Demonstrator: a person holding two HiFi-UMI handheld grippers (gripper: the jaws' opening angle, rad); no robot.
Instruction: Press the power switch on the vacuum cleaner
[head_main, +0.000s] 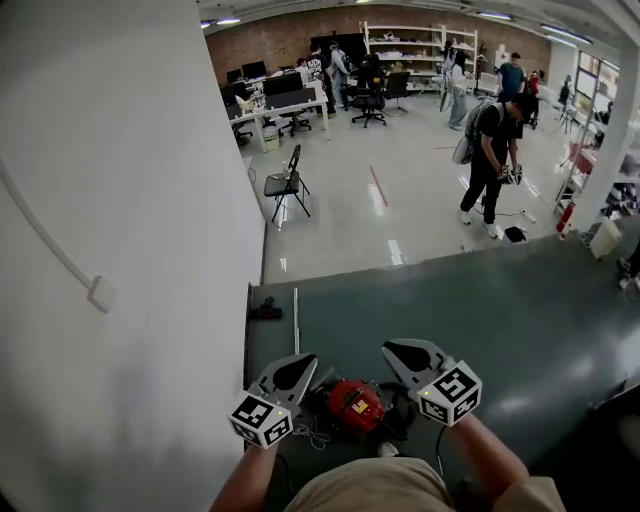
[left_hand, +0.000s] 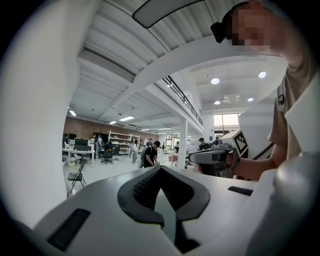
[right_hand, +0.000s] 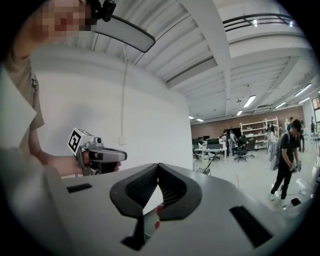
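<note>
The red vacuum cleaner (head_main: 355, 403) lies on the dark green floor (head_main: 500, 310) right in front of me, with black parts and a cable around it. Its switch I cannot make out. My left gripper (head_main: 290, 371) hangs above the vacuum's left side and my right gripper (head_main: 404, 352) above its right side, neither touching it. Both point level, away from me. In the left gripper view the jaws (left_hand: 160, 168) meet at the tip with nothing between them. The right gripper (right_hand: 159, 166) is likewise shut and empty. Each gripper view shows the other gripper (left_hand: 214, 156) (right_hand: 102, 156) beside it.
A white wall (head_main: 120, 200) fills the left. A small black object (head_main: 265, 310) lies by the wall's foot. Farther off stand a folding chair (head_main: 287, 184), desks, shelves, and a person (head_main: 494, 150) bent over grippers on the pale floor.
</note>
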